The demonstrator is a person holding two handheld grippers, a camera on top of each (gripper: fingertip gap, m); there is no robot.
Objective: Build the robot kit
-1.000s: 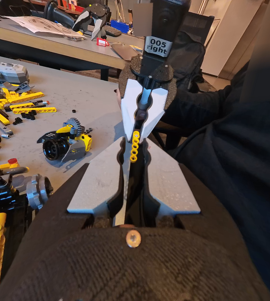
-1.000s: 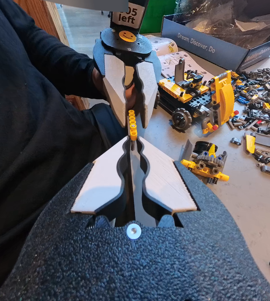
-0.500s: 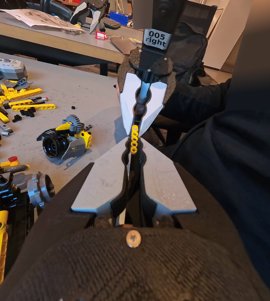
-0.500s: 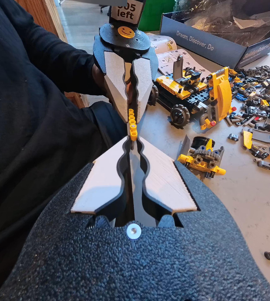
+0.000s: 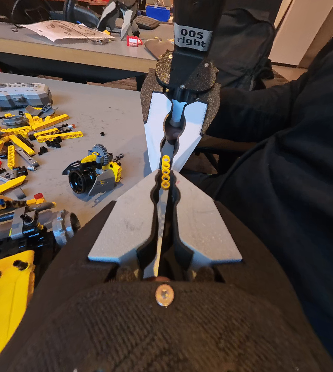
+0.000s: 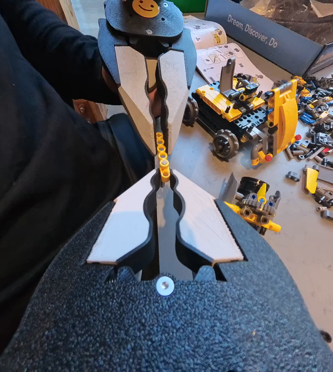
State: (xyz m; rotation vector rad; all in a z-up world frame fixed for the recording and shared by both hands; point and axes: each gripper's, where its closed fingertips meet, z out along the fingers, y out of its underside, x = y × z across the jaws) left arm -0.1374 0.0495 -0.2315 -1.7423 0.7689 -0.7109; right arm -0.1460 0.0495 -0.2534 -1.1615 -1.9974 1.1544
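The left gripper [image 5: 165,177] has closed in, now pinching the yellow beam [image 5: 165,173] at centre frame, whose other end the right gripper [image 6: 164,174] also clamps.

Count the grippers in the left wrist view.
3. The left gripper is in the foreground, shut on one end of the beam. The right gripper faces it, shut on the other end. A third gripper is on the far table. Others may be hidden.

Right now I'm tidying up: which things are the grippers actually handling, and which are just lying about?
In hand: yellow holed beam, clamped by left gripper and right gripper.
Lying about: wheel-and-gear assembly, yellow-black vehicle, loose beams, instruction booklet, box.
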